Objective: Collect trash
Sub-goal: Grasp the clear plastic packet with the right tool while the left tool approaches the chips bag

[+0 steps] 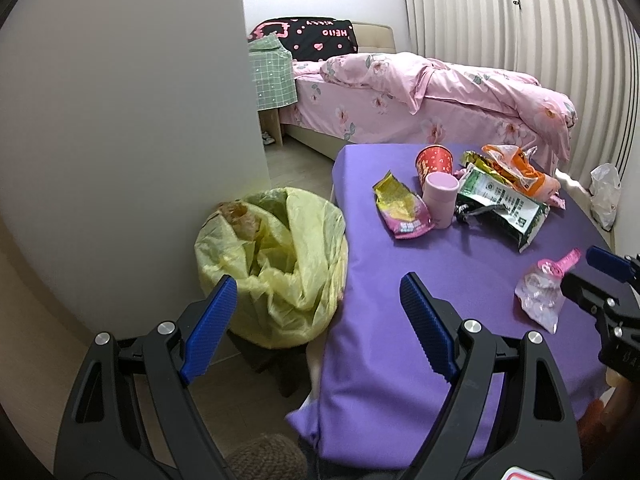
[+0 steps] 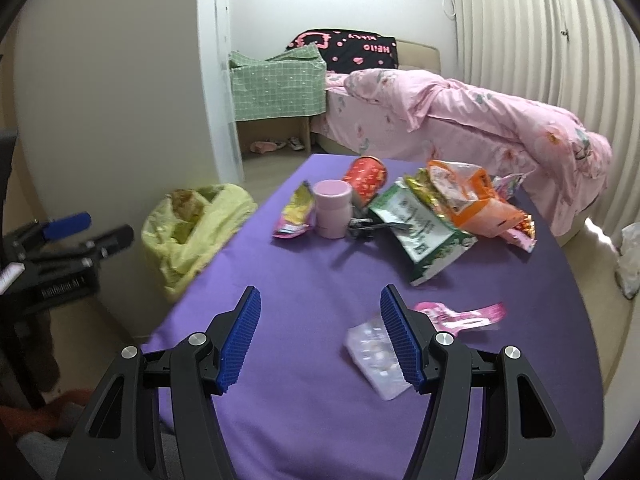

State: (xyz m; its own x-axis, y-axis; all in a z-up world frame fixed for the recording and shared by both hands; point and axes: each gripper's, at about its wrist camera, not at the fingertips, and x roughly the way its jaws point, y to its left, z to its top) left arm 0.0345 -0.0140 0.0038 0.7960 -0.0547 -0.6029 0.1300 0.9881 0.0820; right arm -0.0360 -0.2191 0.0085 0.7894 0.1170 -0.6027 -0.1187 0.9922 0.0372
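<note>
A bin lined with a yellow bag stands on the floor left of a purple-clothed table; it also shows in the right wrist view. On the table lie a pink-yellow wrapper, a pink cup, a red cup, a green bag, an orange bag and a clear pink wrapper. My left gripper is open and empty, over the table edge and bin. My right gripper is open and empty above the table, its right finger over the clear pink wrapper.
A bed with pink bedding lies beyond the table. A white wall corner stands left, close behind the bin. A curtain hangs at the right, with a white plastic bag on the floor below it.
</note>
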